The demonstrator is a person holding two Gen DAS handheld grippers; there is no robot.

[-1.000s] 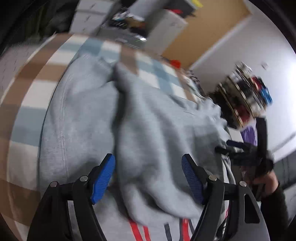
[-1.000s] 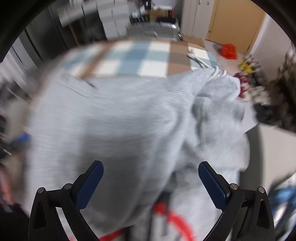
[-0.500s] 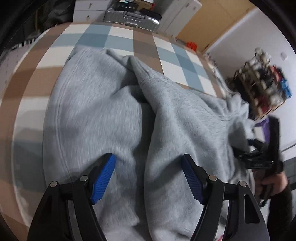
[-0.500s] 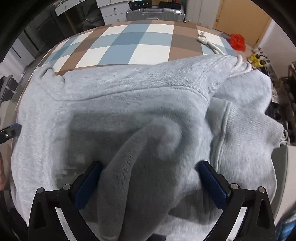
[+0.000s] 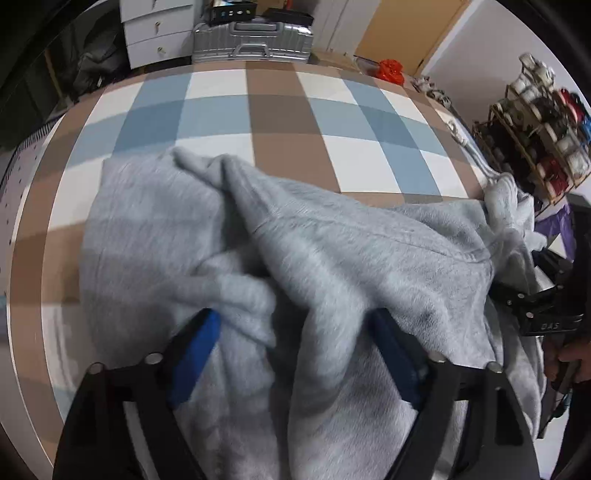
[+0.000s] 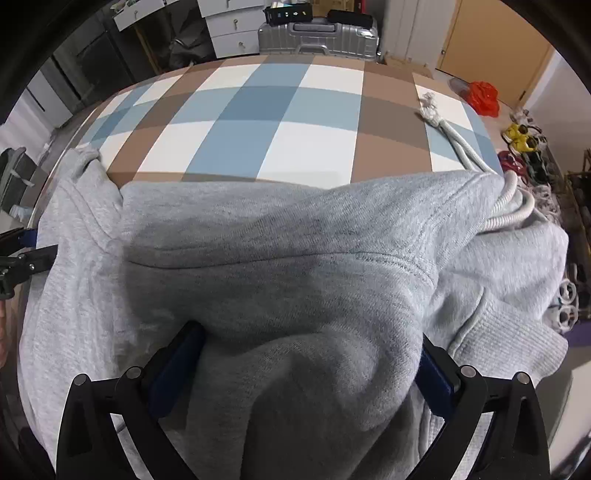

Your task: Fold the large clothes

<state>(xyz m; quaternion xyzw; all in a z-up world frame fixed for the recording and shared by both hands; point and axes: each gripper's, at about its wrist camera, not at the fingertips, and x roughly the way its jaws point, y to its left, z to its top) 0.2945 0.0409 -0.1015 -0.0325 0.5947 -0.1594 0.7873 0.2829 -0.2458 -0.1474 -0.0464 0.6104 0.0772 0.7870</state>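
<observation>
A large grey hooded sweatshirt [image 5: 332,251] lies rumpled on a checked surface [image 5: 273,107]. In the left wrist view my left gripper [image 5: 295,343] is open, its blue-padded fingers wide apart with bunched grey fabric draped between and over them. In the right wrist view the sweatshirt [image 6: 295,258] fills the near half, its white drawcords [image 6: 509,206] at the right. My right gripper [image 6: 306,362] is open too, with a thick fold of fabric lying between its fingers. The right gripper also shows at the right edge of the left wrist view [image 5: 535,314].
The blue, brown and white checked surface [image 6: 258,122] stretches beyond the sweatshirt. A silver suitcase [image 5: 251,40] and white drawers [image 5: 155,33] stand behind it. A shelf rack [image 5: 546,122] stands at the right. A red bag [image 6: 482,96] lies on the floor.
Both grippers have moved down and forward into the sweatshirt; the fabric now bulges between the fingers of each. More of the checked surface shows beyond the garment.
</observation>
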